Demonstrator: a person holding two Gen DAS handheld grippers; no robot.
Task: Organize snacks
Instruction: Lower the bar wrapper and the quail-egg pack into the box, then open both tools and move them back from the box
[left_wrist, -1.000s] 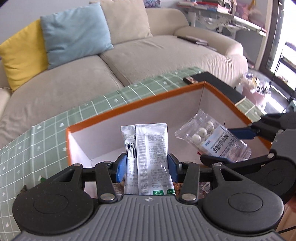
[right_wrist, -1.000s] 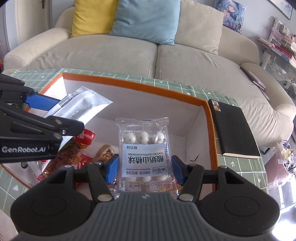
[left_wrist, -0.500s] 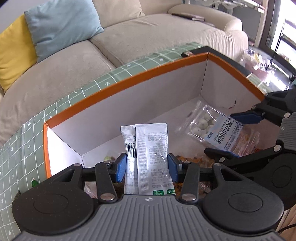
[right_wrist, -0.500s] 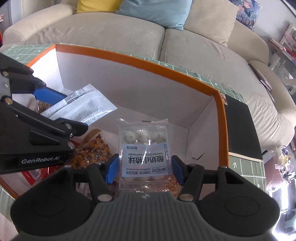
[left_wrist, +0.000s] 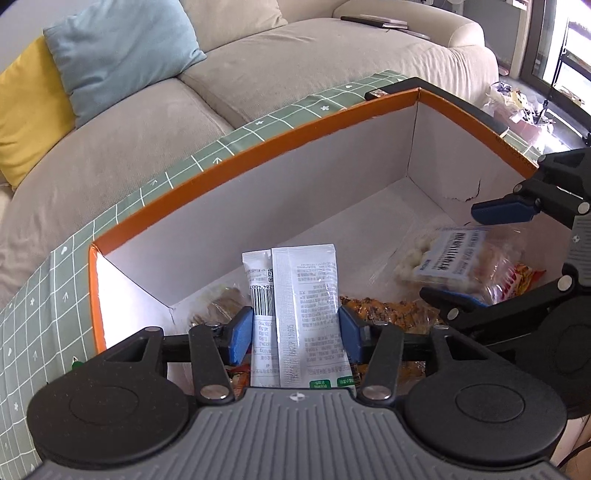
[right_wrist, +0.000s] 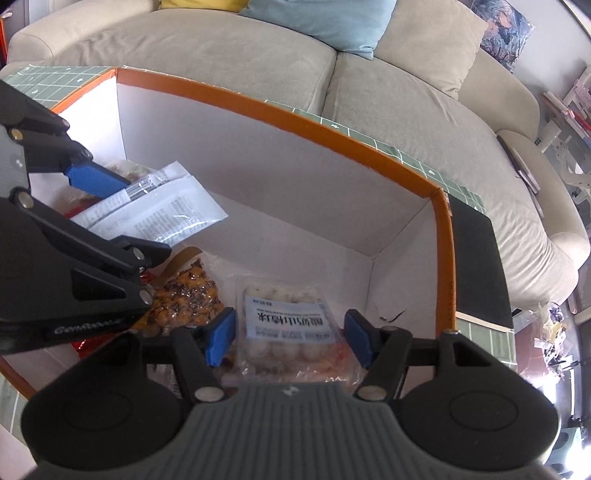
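Note:
An orange-rimmed white box (left_wrist: 258, 147) (right_wrist: 332, 133) stands on a green checked tablecloth. My left gripper (left_wrist: 293, 330) is shut on a white snack sachet (left_wrist: 303, 295), held inside the box over the left part; the sachet also shows in the right wrist view (right_wrist: 162, 210). My right gripper (right_wrist: 290, 334) is open over the box's right part. A clear bag of white yogurt balls (right_wrist: 288, 325) (left_wrist: 450, 258) lies loose between its fingers on other snacks. An orange nut snack bag (right_wrist: 184, 299) (left_wrist: 388, 314) lies on the box floor.
A beige sofa (left_wrist: 258, 74) with a blue cushion (left_wrist: 118, 51) and a yellow cushion (left_wrist: 26, 110) stands behind the table. A black book (right_wrist: 476, 258) lies on the tablecloth right of the box. More snack packets lie in the box's left corner (left_wrist: 218, 306).
Both grippers have gone down into the box. My right gripper has opened and let go of the yogurt ball bag, which now rests on the snacks. The left still holds the sachet.

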